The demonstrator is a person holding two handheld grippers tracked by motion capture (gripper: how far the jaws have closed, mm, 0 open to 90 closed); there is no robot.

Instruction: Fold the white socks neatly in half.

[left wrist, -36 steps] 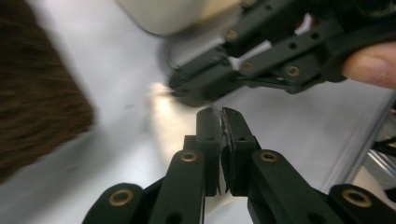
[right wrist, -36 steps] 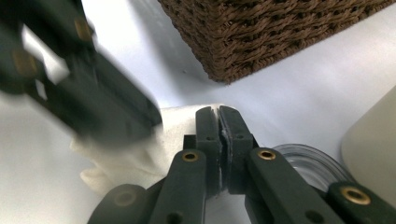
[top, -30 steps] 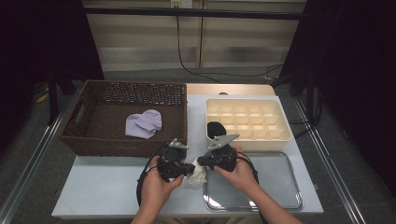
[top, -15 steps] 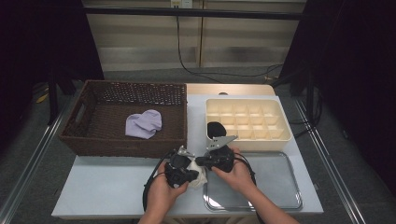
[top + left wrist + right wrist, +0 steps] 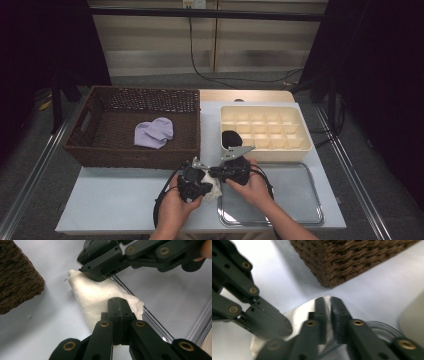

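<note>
Left gripper view: left gripper (image 5: 119,305) fingers clamped together on the white cloth (image 5: 100,296). Right gripper (image 5: 327,303) fingers pinch the same cloth — near edge of the worktop (image 5: 120,200), just left of the metal tray (image 5: 295,200).

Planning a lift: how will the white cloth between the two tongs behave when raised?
The white cloth looks soft and creased, so it will probably sag from wherever it is pinched. It seems light, lying limp against the tray rim. Its fuzzy surface is unlikely to slip from the left tongs.

Basket: brown wicker (image 5: 100,150), just beyond my left fingers.
Purple cloth: (image 5: 154,133) inside it.
Divided box: cream (image 5: 295,131), ahead of my right fingers; a dark item (image 5: 230,138) in its near-left compartment.
Tray: metal (image 5: 295,200), under my right hand.
</note>
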